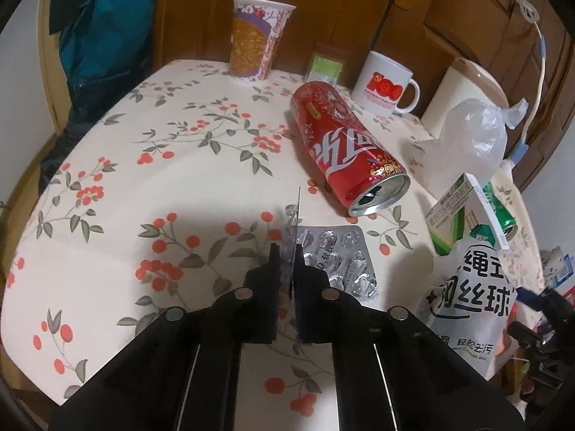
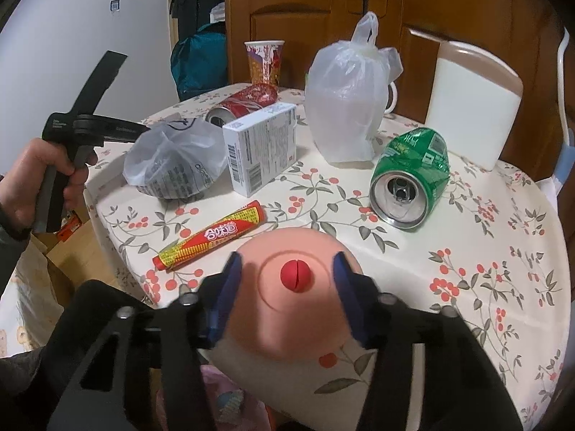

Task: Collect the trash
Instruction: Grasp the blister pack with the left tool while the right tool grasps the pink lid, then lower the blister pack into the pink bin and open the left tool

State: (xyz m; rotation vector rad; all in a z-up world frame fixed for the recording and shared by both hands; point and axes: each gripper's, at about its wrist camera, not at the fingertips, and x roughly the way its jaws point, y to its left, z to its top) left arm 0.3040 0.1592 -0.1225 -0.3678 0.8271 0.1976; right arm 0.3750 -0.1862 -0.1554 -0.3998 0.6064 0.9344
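Left tool point(image 1: 287, 251) tight on blister pack point(image 1: 298, 215)

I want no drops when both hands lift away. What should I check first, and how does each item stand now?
1. Left gripper shut on blister pack: ok.
2. Pack held on edge, clear of second blister pack: cannot tell.
3. Right gripper pads pressing pink lid: cannot tell; fingers flank it.
4. Red can out of the left path: ok.
5. Green can apart from the lid: ok.
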